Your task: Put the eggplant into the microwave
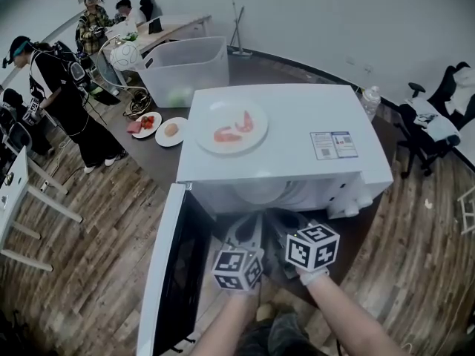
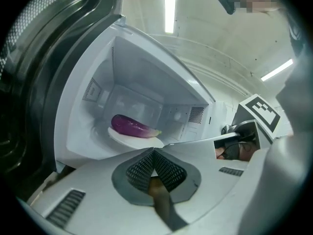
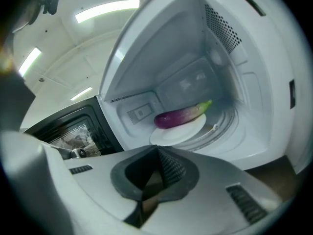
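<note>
eggplant (image 3: 181, 116): purple, green stem, lying on plate (image 3: 182, 132) inside white microwave (image 1: 297, 162) | door (image 1: 162, 273): open

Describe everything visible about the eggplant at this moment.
The eggplant is slim and glossy, purple fading paler toward a green stem end. It lies on its side across a white plate inside the open microwave, its stem end reaching past the plate's rim. Only the plate touches it.
</note>
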Demonstrator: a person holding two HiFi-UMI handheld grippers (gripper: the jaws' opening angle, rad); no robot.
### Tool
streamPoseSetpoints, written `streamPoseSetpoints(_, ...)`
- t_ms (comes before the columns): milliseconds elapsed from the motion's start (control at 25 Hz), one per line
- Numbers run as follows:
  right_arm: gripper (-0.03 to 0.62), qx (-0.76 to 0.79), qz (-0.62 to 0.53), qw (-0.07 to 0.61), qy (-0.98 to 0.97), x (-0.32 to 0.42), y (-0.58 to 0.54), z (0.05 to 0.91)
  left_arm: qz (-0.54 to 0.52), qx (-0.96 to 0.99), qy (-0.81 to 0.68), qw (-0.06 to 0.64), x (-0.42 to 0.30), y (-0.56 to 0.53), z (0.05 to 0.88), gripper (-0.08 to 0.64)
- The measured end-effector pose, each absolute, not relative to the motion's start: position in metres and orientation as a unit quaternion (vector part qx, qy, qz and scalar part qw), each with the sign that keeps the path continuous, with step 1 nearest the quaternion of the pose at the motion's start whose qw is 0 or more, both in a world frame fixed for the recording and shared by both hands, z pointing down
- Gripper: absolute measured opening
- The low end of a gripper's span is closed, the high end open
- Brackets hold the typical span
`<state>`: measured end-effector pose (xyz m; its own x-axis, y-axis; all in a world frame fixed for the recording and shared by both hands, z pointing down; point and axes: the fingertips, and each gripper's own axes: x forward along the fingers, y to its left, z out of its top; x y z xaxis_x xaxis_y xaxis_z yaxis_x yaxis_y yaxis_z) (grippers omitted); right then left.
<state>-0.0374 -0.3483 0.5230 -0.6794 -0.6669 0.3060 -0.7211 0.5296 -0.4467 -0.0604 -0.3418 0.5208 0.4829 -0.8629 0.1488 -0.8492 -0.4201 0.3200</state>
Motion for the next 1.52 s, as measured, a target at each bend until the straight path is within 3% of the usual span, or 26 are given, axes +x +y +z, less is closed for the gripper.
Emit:
streamPoseSetpoints(720, 0.000, 0.359, 0.170, 0.085, -0.914, -0.026, -0.222, 0.491, -0.019, 0.855, -0.498, 0.145, -0.044, -0.220, 0.488, -0.008)
streamPoseSetpoints(1520, 0.000, 0.364, 0.150, 0.053, -0.918, 0.031, -0.080, 0.452, -0.028, 0.845, -0.514, 0.145, -0.004, -0.073, 0.460, -0.008)
